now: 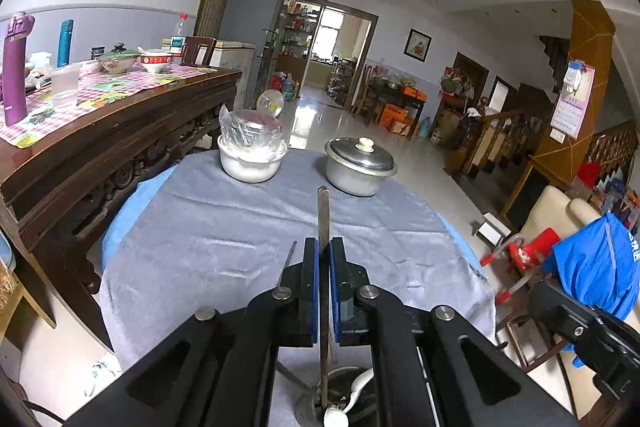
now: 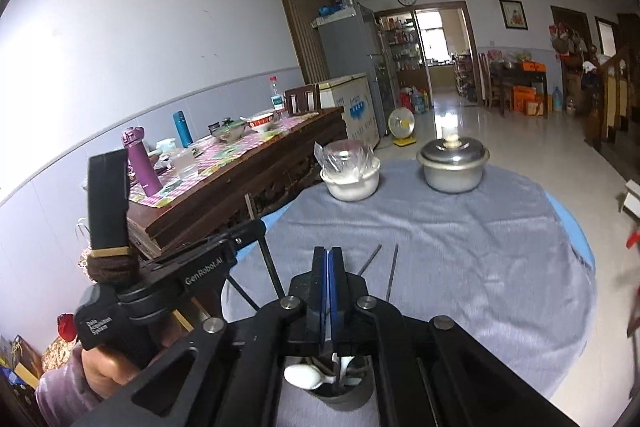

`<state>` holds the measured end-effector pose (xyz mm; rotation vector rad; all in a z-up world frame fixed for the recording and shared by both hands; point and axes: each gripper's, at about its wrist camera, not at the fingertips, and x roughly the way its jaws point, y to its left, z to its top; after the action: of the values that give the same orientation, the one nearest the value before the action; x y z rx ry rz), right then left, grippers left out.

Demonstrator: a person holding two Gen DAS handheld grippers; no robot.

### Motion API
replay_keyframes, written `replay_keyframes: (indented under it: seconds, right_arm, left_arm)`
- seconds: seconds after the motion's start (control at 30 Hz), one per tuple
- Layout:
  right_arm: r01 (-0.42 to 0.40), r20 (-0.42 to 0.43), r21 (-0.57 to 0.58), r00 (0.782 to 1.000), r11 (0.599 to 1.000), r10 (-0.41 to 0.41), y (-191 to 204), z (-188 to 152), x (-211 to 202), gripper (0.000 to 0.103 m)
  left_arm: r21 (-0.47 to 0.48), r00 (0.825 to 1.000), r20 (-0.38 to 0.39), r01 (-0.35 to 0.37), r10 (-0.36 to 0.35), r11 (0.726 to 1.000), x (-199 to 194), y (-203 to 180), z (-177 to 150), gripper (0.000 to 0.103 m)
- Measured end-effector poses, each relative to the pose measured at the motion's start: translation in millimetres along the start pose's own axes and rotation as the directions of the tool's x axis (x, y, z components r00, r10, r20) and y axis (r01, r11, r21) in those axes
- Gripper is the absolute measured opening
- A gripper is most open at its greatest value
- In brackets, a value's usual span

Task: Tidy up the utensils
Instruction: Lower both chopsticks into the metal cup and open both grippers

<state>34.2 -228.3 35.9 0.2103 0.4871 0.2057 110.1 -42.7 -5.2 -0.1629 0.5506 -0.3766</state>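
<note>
- While its jaws pinch a flat metal utensil handle (image 1: 323, 215), the left gripper (image 1: 324, 247) hangs over the dark holder (image 1: 340, 393); the handle's long axis runs straight down into it.
- White spoons (image 2: 306, 375) already sit in the holder, directly below both grippers.
- Right gripper (image 2: 328, 259): pads pressed together; whether they pinch anything I cannot tell.

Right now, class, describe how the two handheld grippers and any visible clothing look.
Both the left gripper and the right gripper have black angular frames with silver round bolts and flat blue-padded fingers. From the right wrist view, the left one shows white lettering on its body, a black pistol handle and a brown band. The hand holding it wears a pale pinkish sleeve.
</note>
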Motion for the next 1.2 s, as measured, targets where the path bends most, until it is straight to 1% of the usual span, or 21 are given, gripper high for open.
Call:
replay_keyframes:
  seconds: [0.17, 0.3, 0.43, 0.57, 0.6, 0.63, 0.67, 0.7, 0.73, 0.93, 1.0, 1.03, 1.07, 1.1, 1.13, 1.2]
  right_arm:
    - [0.004, -0.008, 0.024, 1.000, 1.000, -0.004, -4, -6, 1, 0.001]
    - [0.003, 0.001, 0.033, 1.000, 0.999, -0.003, -4, -6, -2, 0.001]
    - [-0.019, 0.017, 0.059, 1.000, 0.998, 0.018, -5, -4, -9, 0.001]
    - [-0.030, 0.022, 0.107, 0.999, 0.994, 0.027, -13, -3, -13, 0.002]
    - [-0.030, 0.022, 0.119, 0.999, 0.992, 0.028, -16, -3, -14, 0.002]
    - [-0.035, 0.021, 0.131, 0.999, 0.991, 0.032, -18, -3, -15, 0.002]
    - [-0.040, 0.019, 0.145, 0.999, 0.989, 0.038, -21, -3, -16, 0.002]
    - [-0.038, 0.018, 0.152, 0.999, 0.988, 0.036, -22, -3, -17, 0.003]
    - [-0.031, 0.017, 0.160, 0.999, 0.987, 0.029, -24, -3, -17, 0.004]
    - [-0.013, 0.025, 0.197, 1.000, 0.980, 0.008, -36, -6, -23, 0.005]
    - [-0.011, 0.030, 0.214, 1.000, 0.977, 0.005, -41, -6, -26, 0.016]
    - [-0.007, 0.036, 0.224, 0.999, 0.975, -0.001, -44, -5, -28, 0.030]
    - [-0.001, 0.048, 0.235, 0.999, 0.972, -0.011, -47, -5, -31, 0.046]
    - [0.001, 0.060, 0.239, 0.998, 0.971, -0.016, -49, -5, -34, 0.052]
    - [0.003, 0.078, 0.240, 0.997, 0.971, -0.023, -51, -5, -39, 0.056]
    - [0.029, 0.105, 0.234, 0.993, 0.972, -0.055, -53, -4, -47, 0.056]
  left_arm:
    - [0.050, 0.999, 0.004, -0.039, 0.039, 0.998, -6, -8, 0, 0.005]
    - [0.096, 0.996, 0.010, -0.089, 0.089, 0.991, -10, -14, -1, 0.006]
    - [0.135, 0.989, 0.014, -0.147, 0.146, 0.980, -14, -18, 0, 0.008]
    - [0.163, 0.982, 0.025, -0.186, 0.185, 0.969, -18, -21, 1, 0.009]
    - [0.169, 0.982, 0.028, -0.191, 0.189, 0.967, -20, -22, 2, 0.013]
    - [0.175, 0.981, 0.030, -0.194, 0.191, 0.965, -22, -22, 2, 0.020]
    - [0.177, 0.981, 0.034, -0.195, 0.193, 0.965, -23, -23, 2, 0.024]
    - [0.178, 0.980, 0.039, -0.200, 0.196, 0.963, -25, -23, 3, 0.036]
    - [0.180, 0.979, 0.045, -0.204, 0.199, 0.962, -27, -24, 3, 0.043]
    - [0.202, 0.973, 0.077, -0.230, 0.219, 0.952, -39, -29, 6, 0.050]
    - [0.207, 0.971, 0.085, -0.237, 0.224, 0.949, -43, -30, 7, 0.053]
    - [0.210, 0.969, 0.089, -0.244, 0.230, 0.947, -44, -31, 7, 0.057]
    - [0.211, 0.967, 0.093, -0.251, 0.236, 0.945, -46, -31, 8, 0.059]
    - [0.214, 0.964, 0.100, -0.261, 0.245, 0.941, -48, -31, 9, 0.060]
    - [0.217, 0.961, 0.108, -0.272, 0.253, 0.938, -51, -31, 10, 0.060]
    - [0.218, 0.956, 0.121, -0.289, 0.268, 0.932, -54, -30, 13, 0.063]
